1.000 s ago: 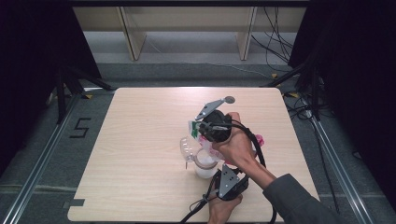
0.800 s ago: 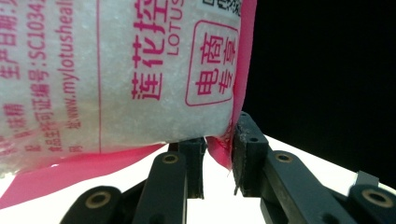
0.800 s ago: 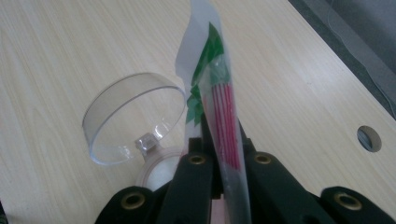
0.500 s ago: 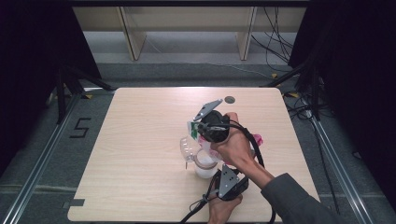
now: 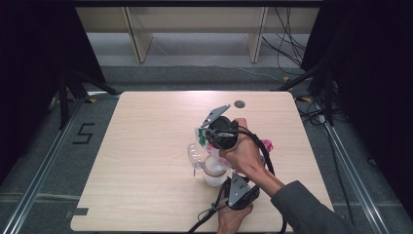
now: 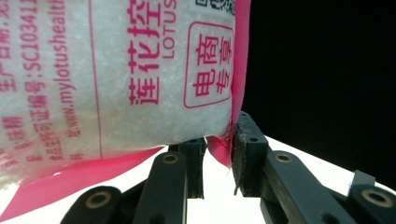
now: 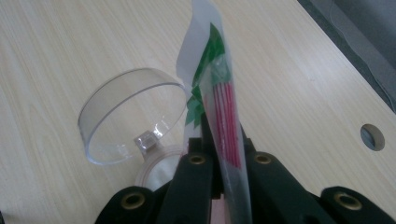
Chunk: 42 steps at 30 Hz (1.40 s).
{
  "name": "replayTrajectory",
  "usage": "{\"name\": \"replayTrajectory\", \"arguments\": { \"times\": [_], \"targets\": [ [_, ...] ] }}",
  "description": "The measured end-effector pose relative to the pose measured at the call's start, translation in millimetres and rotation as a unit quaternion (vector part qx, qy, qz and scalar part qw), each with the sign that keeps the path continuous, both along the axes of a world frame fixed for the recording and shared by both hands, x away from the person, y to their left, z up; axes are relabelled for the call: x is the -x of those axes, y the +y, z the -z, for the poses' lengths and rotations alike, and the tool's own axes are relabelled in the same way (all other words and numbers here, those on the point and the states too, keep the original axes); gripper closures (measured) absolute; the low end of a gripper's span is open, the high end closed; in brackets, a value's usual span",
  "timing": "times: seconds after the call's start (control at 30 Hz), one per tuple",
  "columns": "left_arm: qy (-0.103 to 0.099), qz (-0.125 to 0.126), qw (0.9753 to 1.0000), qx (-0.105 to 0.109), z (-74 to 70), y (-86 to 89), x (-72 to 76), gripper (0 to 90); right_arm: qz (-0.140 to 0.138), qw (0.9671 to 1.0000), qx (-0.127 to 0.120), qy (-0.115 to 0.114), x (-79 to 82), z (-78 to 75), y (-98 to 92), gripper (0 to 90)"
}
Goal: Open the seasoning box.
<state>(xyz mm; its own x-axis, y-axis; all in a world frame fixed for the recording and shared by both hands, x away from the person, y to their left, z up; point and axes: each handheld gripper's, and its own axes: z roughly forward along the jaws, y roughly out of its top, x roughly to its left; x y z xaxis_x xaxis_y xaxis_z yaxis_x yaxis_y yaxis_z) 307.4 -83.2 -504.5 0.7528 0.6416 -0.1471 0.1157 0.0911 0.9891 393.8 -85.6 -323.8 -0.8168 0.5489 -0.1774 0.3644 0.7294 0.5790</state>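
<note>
My right gripper (image 7: 224, 135) is shut on a slim clear packet (image 7: 219, 93) with red sticks inside and a green-and-white top. It holds the packet upright just above a small white jar (image 5: 214, 174), whose clear lid (image 7: 126, 116) is flipped open to the left. In the high view the right gripper (image 5: 208, 137) sits at the table's middle, with the packet (image 5: 200, 136) at its tip. My left gripper (image 6: 218, 161) pinches the lower corner of a pink-and-white bag (image 6: 116, 79) of white granules. That left gripper (image 5: 238, 191) lies near the front edge, below the jar, and the pink bag (image 5: 267, 145) shows behind the right hand.
The pale wooden table (image 5: 146, 146) has wide bare surface to the left and at the back. A round cable hole (image 5: 239, 104) sits near the far edge. Black cables trail off the front edge, and dark stands and rails flank the table.
</note>
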Motion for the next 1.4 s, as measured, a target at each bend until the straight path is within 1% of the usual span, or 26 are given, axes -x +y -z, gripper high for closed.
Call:
{"name": "replayTrajectory", "arguments": {
  "times": [0.03, 0.07, 0.13, 0.2, 0.23, 0.33, 0.37, 0.4, 0.57, 0.63, 0.67, 0.7, 0.73, 0.77, 0.83, 0.87, 0.9, 0.97, 1.0, 1.07, 1.17, 1.2, 1.23, 1.33, 1.37, 1.4],
  "targets": [
    [0.0, 0.0, 1.0, 0.0, -0.1, 0.1, 0.0, 76.0, -0.005, 1.0, 0.003, -0.004, -0.9, -0.2, -0.5, 90.0],
    [0.0, 0.0, 1.0, 0.0, -0.3, 0.2, 0.0, 76.0, -0.004, 1.0, 0.002, -0.002, -0.6, -0.2, -0.6, 90.0],
    [-0.002, 0.002, 1.0, -0.001, -0.3, 0.4, -0.2, 76.0, 0.004, 1.0, -0.002, 0.0, -0.2, -0.7, -1.0, 90.0],
    [0.0, 0.001, 1.0, -0.002, -0.3, -0.1, -0.1, 76.0, 0.002, 1.0, -0.004, -0.005, -1.2, -0.2, -1.7, 90.0],
    [0.0, 0.001, 1.0, -0.002, -0.3, -0.2, 0.0, 76.0, -0.002, 0.9999, 0.001, -0.01, -1.6, 0.2, -2.2, 90.0],
    [0.0, 0.001, 1.0, -0.002, -0.6, -0.3, 0.0, 76.0, -0.001, 1.0, -0.002, -0.005, -1.3, 0.5, -1.9, 90.0],
    [0.0, 0.001, 1.0, -0.002, -0.7, -0.2, 0.0, 76.0, 0.003, 1.0, -0.003, -0.003, -0.6, 0.4, -1.8, 90.0],
    [-0.002, 0.0, 1.0, 0.002, -0.6, -0.8, -0.2, 76.0, 0.003, 1.0, -0.003, -0.004, -0.6, 0.3, -1.8, 90.0],
    [-0.002, 0.0, 1.0, 0.001, -0.6, -1.0, -0.1, 76.0, 0.001, 1.0, -0.002, -0.001, -0.9, -0.6, -2.6, 90.0],
    [-0.002, 0.0, 1.0, 0.001, -0.8, -1.0, -0.1, 76.0, -0.006, 1.0, -0.001, -0.006, -1.9, -0.5, -2.9, 90.0],
    [-0.002, 0.0, 1.0, 0.001, -0.9, -1.0, -0.1, 76.0, 0.0, 1.0, -0.001, -0.002, -1.2, -0.7, -2.8, 90.0],
    [-0.003, 0.0, 1.0, 0.0, -0.9, -1.0, -0.1, 76.0, 0.002, 1.0, -0.003, -0.003, -0.9, -0.4, -2.5, 90.0],
    [-0.001, 0.002, 1.0, -0.002, -1.1, -0.5, 0.0, 76.0, 0.0, 1.0, -0.003, -0.004, -1.2, -0.3, -2.6, 90.0],
    [-0.002, 0.0, 1.0, 0.0, -0.9, -1.0, -0.1, 76.0, -0.006, 1.0, -0.002, -0.007, -1.9, -0.3, -2.8, 90.0],
    [-0.001, 0.002, 1.0, -0.002, -1.1, -0.6, 0.2, 76.0, -0.006, 1.0, -0.002, -0.006, -1.9, -0.4, -2.9, 90.0],
    [-0.001, 0.002, 1.0, -0.003, -1.2, -0.5, 0.1, 76.0, 0.002, 0.9999, -0.004, -0.016, -1.4, 0.8, -2.4, 90.0],
    [-0.004, 0.003, 1.0, -0.006, -1.3, -0.1, -0.1, 76.0, 0.001, 0.9999, -0.001, -0.017, -1.7, 0.6, -2.8, 90.0],
    [-0.002, 0.003, 1.0, -0.004, -1.4, -0.6, 0.2, 76.0, 0.003, 0.9999, -0.005, -0.012, -1.0, 0.4, -2.9, 90.0],
    [-0.003, 0.003, 1.0, -0.003, -1.5, -0.6, 0.3, 76.0, 0.008, 0.9999, -0.01, -0.002, -0.1, -0.6, -2.9, 90.0],
    [-0.005, 0.004, 1.0, -0.005, -1.7, -0.5, 0.2, 76.1, 0.009, 0.9999, -0.007, -0.004, -0.4, -1.1, -3.4, 90.0],
    [-0.006, 0.008, 0.9999, -0.008, -1.8, -0.6, 0.0, 76.0, 0.01, 0.9999, -0.005, -0.002, 0.2, -0.8, -3.1, 90.0],
    [-0.004, 0.007, 0.9999, -0.007, -1.7, -1.0, 0.4, 76.1, 0.004, 1.0, 0.0, -0.005, -0.1, -0.5, -3.3, 90.0],
    [-0.005, 0.006, 0.9999, -0.006, -1.9, -1.1, 0.5, 76.0, 0.003, 1.0, -0.001, -0.002, 0.0, -0.7, -3.2, 90.0],
    [-0.004, 0.007, 1.0, -0.004, -2.2, -0.7, 0.4, 76.0, 0.002, 0.9999, -0.002, -0.016, -0.7, 0.5, -2.4, 90.0],
    [-0.005, 0.01, 0.9999, -0.006, -2.4, -0.3, -0.2, 76.1, -0.001, 0.9999, 0.003, -0.011, -0.9, -0.5, -2.5, 90.0],
    [-0.004, 0.009, 1.0, -0.001, -2.2, -0.9, -0.4, 76.1, 0.0, 1.0, 0.002, -0.007, -0.4, -0.2, -1.7, 90.0]
  ]
}}
